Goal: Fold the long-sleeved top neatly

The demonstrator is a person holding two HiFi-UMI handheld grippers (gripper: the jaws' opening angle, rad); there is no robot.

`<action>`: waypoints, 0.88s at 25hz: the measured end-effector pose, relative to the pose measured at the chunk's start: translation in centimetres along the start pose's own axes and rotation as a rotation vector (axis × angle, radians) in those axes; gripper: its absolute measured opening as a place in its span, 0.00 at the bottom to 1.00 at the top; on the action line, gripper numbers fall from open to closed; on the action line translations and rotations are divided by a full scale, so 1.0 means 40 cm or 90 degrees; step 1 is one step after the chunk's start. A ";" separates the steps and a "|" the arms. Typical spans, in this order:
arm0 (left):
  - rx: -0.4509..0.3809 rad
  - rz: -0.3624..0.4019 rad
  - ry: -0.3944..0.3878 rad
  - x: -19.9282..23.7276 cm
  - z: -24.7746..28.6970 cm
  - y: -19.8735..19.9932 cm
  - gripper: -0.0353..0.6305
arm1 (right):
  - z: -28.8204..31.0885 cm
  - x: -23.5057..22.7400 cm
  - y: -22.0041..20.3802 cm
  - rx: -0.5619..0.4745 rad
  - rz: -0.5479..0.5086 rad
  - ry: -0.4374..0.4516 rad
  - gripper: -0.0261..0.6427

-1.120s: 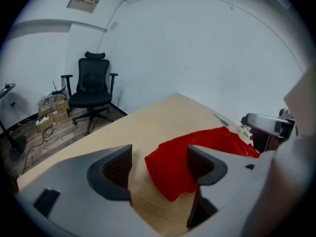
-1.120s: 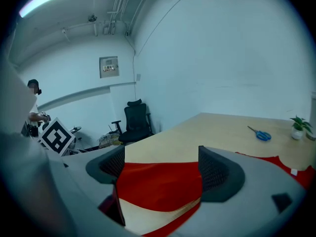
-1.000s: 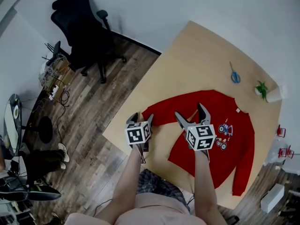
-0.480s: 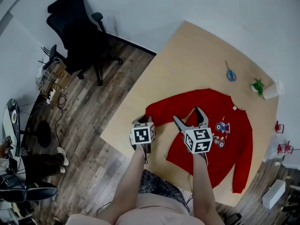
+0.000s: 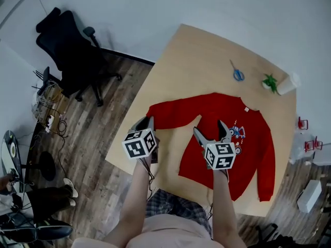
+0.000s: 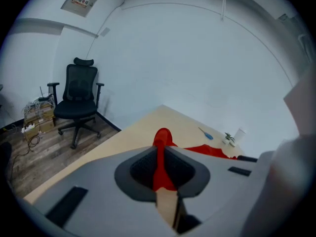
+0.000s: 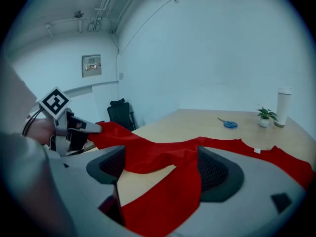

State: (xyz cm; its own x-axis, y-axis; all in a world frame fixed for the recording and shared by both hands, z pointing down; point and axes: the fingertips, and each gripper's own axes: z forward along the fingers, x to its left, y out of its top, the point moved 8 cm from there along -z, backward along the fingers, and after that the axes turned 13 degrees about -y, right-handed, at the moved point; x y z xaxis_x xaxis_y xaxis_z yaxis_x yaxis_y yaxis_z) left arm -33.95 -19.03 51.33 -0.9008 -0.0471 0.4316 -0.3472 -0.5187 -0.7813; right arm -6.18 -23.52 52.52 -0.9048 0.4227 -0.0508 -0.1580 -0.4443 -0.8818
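Wooden table (image 5: 207, 61) holds the red top (image 5: 227, 118). Since one second ago the left gripper (image 5: 146, 121), its jaws closing, has pinched the sleeve end (image 6: 161, 137) and lifted it. The right gripper (image 5: 209, 128) stays wide open over the top.

- We see even, diffuse light from overhead, bright in every view, with a cool bluish cast on the walls (image 7: 222, 43).
- Shadows are faint and soft-edged on the table (image 5: 207, 61).
- Both gripper views bow strongly and darken to black at their corners.
- Their nearest foreground is blurred; the red top (image 7: 163, 157) shows vivid.
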 end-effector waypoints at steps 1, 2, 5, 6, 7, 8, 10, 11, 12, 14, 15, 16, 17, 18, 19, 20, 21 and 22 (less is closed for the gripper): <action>-0.009 0.008 -0.011 -0.016 0.003 0.023 0.11 | -0.011 -0.013 -0.002 -0.001 0.005 -0.010 0.70; -0.016 0.016 -0.024 -0.034 0.008 0.043 0.11 | -0.023 -0.028 -0.005 -0.001 0.011 -0.021 0.70; -0.033 0.034 -0.067 -0.097 0.025 0.089 0.11 | -0.063 -0.074 -0.016 -0.001 0.032 -0.052 0.70; -0.039 0.040 -0.080 -0.120 0.030 0.099 0.11 | -0.077 -0.089 -0.020 -0.002 0.037 -0.062 0.70; -0.043 0.043 -0.092 -0.144 0.036 0.106 0.11 | -0.092 -0.106 -0.023 -0.003 0.042 -0.072 0.70; -0.047 0.046 -0.105 -0.169 0.044 0.111 0.11 | -0.108 -0.123 -0.027 -0.005 0.046 -0.081 0.70; -0.049 0.052 -0.130 -0.224 0.064 0.115 0.11 | -0.143 -0.160 -0.037 -0.005 0.055 -0.101 0.70; -0.049 0.058 -0.142 -0.254 0.075 0.116 0.11 | -0.160 -0.179 -0.044 -0.004 0.060 -0.110 0.70; -0.048 0.064 -0.154 -0.285 0.088 0.116 0.11 | -0.177 -0.198 -0.050 -0.004 0.065 -0.120 0.70; -0.046 0.075 -0.178 -0.351 0.118 0.113 0.11 | -0.209 -0.241 -0.063 -0.002 0.074 -0.137 0.70; -0.043 0.080 -0.191 -0.386 0.135 0.108 0.11 | -0.224 -0.263 -0.071 0.000 0.078 -0.146 0.70; -0.039 0.085 -0.203 -0.422 0.154 0.100 0.11 | -0.240 -0.287 -0.079 0.001 0.083 -0.155 0.70; -0.033 0.092 -0.216 -0.460 0.172 0.090 0.11 | -0.256 -0.311 -0.087 0.003 0.089 -0.164 0.70; -0.027 0.100 -0.231 -0.499 0.190 0.078 0.11 | -0.272 -0.335 -0.096 0.004 0.094 -0.172 0.70; -0.021 0.108 -0.246 -0.540 0.207 0.063 0.11 | -0.288 -0.359 -0.104 0.005 0.099 -0.180 0.70; -0.015 0.115 -0.263 -0.580 0.224 0.047 0.11 | -0.304 -0.383 -0.113 0.007 0.104 -0.188 0.70; -0.007 0.121 -0.280 -0.621 0.241 0.029 0.11 | -0.319 -0.406 -0.123 0.009 0.109 -0.196 0.70; 0.002 0.128 -0.298 -0.661 0.258 0.008 0.11 | -0.334 -0.429 -0.134 0.010 0.114 -0.204 0.70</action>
State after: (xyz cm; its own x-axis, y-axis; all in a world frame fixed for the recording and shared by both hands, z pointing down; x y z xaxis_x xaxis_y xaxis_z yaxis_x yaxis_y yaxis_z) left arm -7.54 -26.77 44.31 -0.7365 -0.5228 0.4293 -0.1781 -0.4623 -0.8687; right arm 15.49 -17.84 51.84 -0.9962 0.0700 -0.0523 0.0101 -0.5024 -0.8646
